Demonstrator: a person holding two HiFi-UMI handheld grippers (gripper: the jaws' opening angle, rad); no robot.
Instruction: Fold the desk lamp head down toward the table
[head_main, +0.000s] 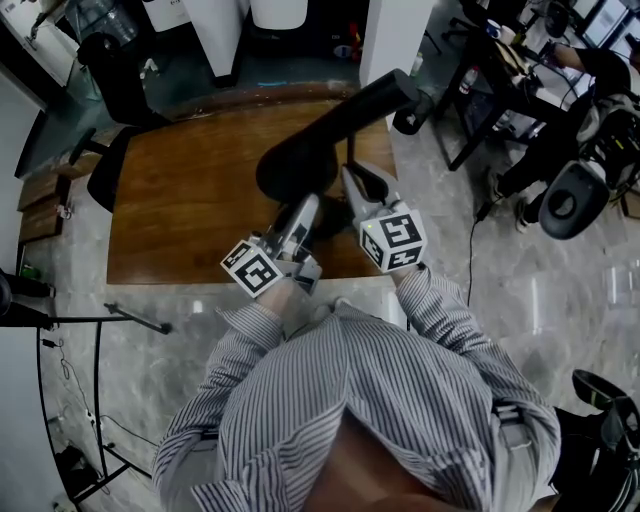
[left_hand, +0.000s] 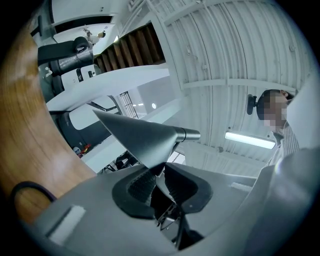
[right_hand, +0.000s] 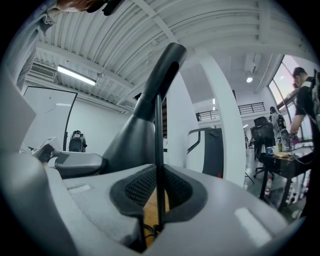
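Note:
A black desk lamp stands on the brown wooden table. Its cone-shaped head hangs over the table's near half, and its thick arm rises toward the upper right. My left gripper reaches up from the near edge and is shut on the lower rim of the lamp head, seen in the left gripper view between the left gripper's pads. My right gripper sits just right of it. In the right gripper view the right gripper is shut on the lamp's thin black stem, under the lamp head.
A black office chair stands at the table's far left corner. A metal stand is on the floor at the left. To the right are a dark desk, a seated person and a white pillar.

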